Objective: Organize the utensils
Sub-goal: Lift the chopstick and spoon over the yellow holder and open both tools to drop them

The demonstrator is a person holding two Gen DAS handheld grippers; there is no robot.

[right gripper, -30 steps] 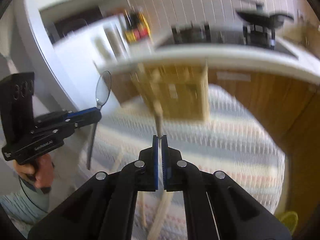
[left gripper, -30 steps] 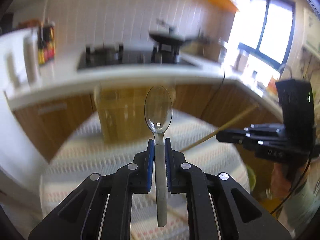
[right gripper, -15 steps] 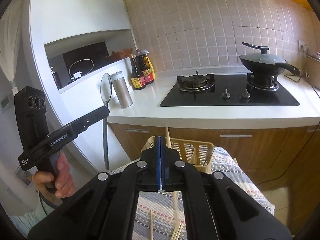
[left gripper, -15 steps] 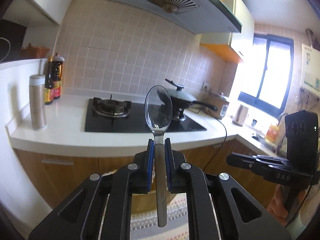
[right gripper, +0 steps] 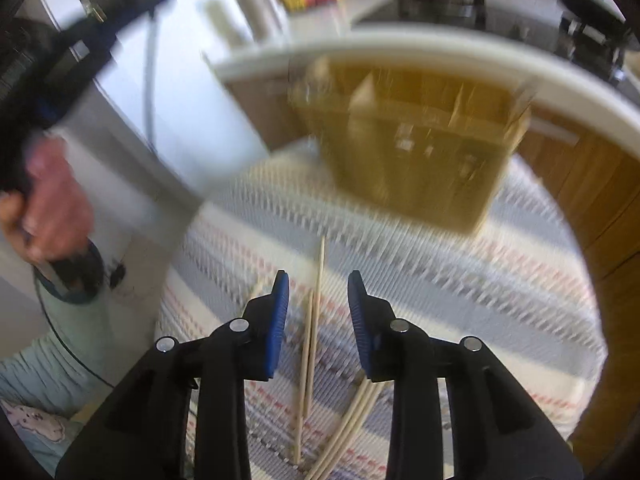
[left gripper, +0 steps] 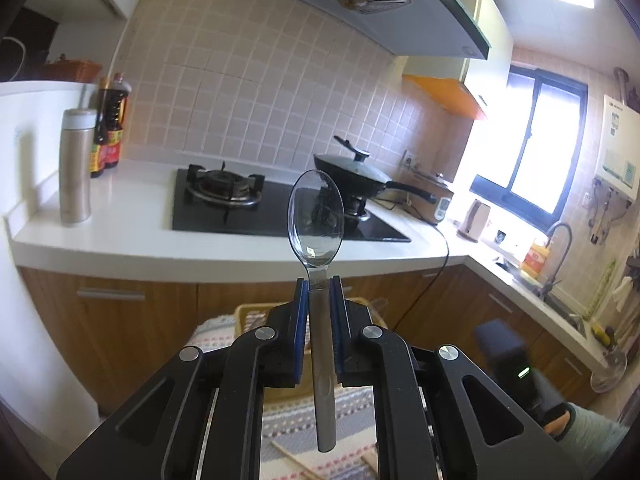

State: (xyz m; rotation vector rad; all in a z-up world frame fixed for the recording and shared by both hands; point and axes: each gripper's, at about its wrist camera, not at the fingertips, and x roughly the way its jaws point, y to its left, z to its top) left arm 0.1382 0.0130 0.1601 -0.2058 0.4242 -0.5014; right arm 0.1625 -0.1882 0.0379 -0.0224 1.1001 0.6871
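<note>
My left gripper (left gripper: 319,280) is shut on a metal spoon (left gripper: 317,216) and holds it upright, bowl up, high above the table. My right gripper (right gripper: 318,280) is open and empty, pointing down at several wooden chopsticks (right gripper: 314,332) that lie on the striped cloth (right gripper: 460,280). One chopstick runs between the blue fingertips (right gripper: 280,300). A yellow slatted utensil basket (right gripper: 412,152) stands at the far end of the cloth, blurred by motion. Its rim shows just behind the left fingers in the left wrist view (left gripper: 250,312).
A white counter (left gripper: 120,240) holds a gas hob (left gripper: 256,204), a lidded wok (left gripper: 352,174), a steel flask (left gripper: 76,168) and sauce bottles (left gripper: 110,128). Wooden cabinets stand below. A sink (left gripper: 560,280) and window are at the right. The person's hand (right gripper: 44,208) is at left.
My right gripper has opened, let go of the chopstick it held, and tipped down over the chopsticks on the cloth. My left gripper has kept hold of the spoon and stayed raised.
</note>
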